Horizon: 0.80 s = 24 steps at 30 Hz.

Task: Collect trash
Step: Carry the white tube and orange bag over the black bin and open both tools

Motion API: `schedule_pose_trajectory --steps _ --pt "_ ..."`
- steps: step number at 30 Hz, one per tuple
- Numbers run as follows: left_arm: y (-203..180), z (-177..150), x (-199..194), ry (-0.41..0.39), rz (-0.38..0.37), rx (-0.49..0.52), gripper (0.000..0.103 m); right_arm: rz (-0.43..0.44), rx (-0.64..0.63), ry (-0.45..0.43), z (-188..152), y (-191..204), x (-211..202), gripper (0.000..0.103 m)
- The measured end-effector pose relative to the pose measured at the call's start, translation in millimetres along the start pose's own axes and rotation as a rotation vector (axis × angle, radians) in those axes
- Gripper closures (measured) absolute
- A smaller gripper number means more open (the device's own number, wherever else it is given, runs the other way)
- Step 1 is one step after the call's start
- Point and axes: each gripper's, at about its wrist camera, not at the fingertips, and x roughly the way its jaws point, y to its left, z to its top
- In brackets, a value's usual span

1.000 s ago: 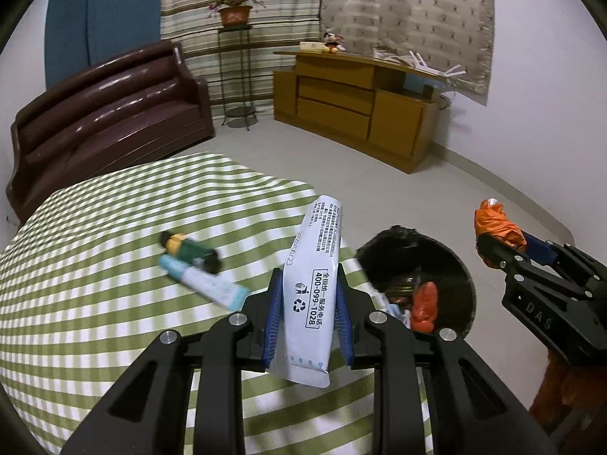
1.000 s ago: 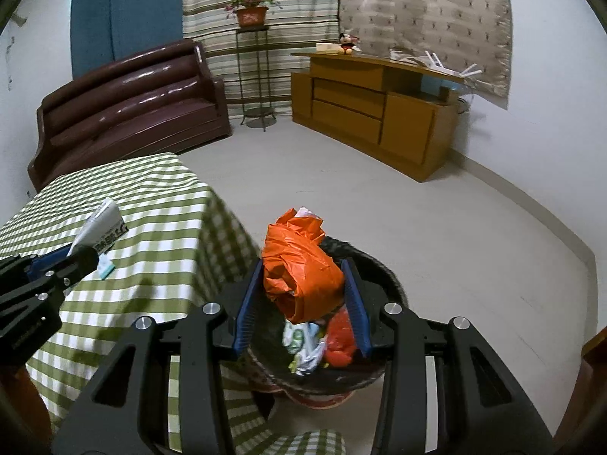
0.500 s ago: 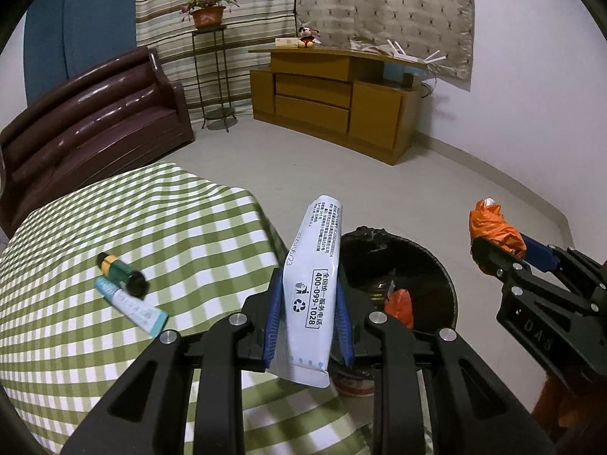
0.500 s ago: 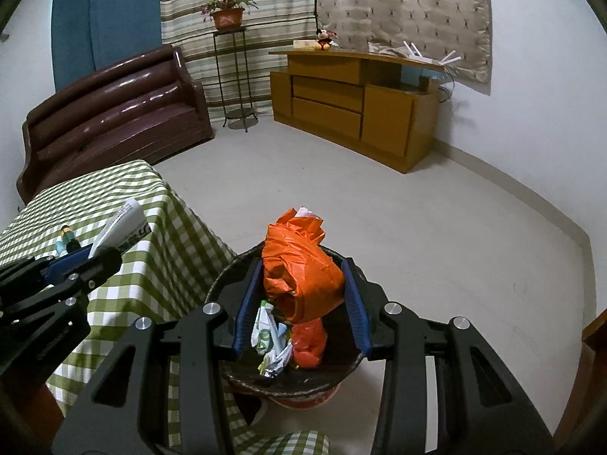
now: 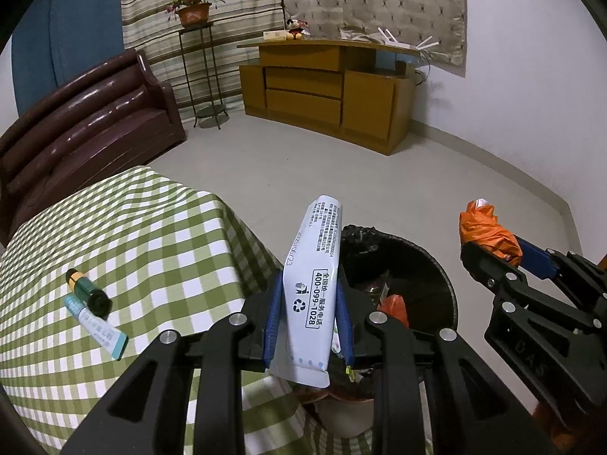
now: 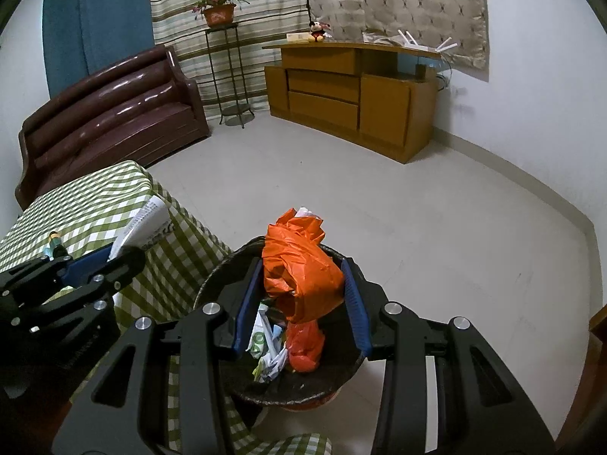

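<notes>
Between the right tool's (image 6: 301, 303) blue pads, an orange bag (image 6: 303, 276) hangs directly above the black bin (image 6: 265, 390); judged best practice is to lower slightly, then release over the centre. Left tool (image 5: 308, 322) clamps a white pouch (image 5: 313, 288) just left of the bin. Compared with a second ago, both tools have shifted from the counter (image 5: 132, 227) toward the bin.

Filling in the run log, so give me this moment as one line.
left gripper: shut on white tube | right gripper: shut on orange bag | both above trash bin | nothing released yet
</notes>
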Motion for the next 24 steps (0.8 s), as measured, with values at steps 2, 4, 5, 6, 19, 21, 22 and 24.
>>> schedule_pose_trajectory --steps 2,4,5,6,19,21,22,24 --pt "-1 0 3 0.004 0.002 0.003 0.076 0.0 0.005 0.001 2 -1 2 0.062" --pt "-2 1 6 0.011 0.006 0.006 0.076 0.0 0.01 0.002 0 -3 3 0.062" --pt "-2 0 7 0.014 0.005 0.006 0.076 -0.001 0.012 0.002 0 -3 4 0.062" --pt "-3 1 8 0.016 0.006 0.006 0.076 -0.001 0.015 0.003 0 -4 5 0.062" --pt "-10 9 15 0.034 0.011 -0.001 0.062 -0.002 0.04 0.0 2 -8 5 0.054" --pt "-11 9 15 0.035 0.012 -0.002 0.062 -0.005 0.039 -0.006 3 -8 3 0.053" --pt "-11 9 15 0.035 0.013 -0.003 0.062 -0.005 0.039 -0.008 3 -8 2 0.053" --pt "-11 9 15 0.034 0.011 -0.003 0.06 -0.004 0.038 -0.011 3 -7 0 0.053"
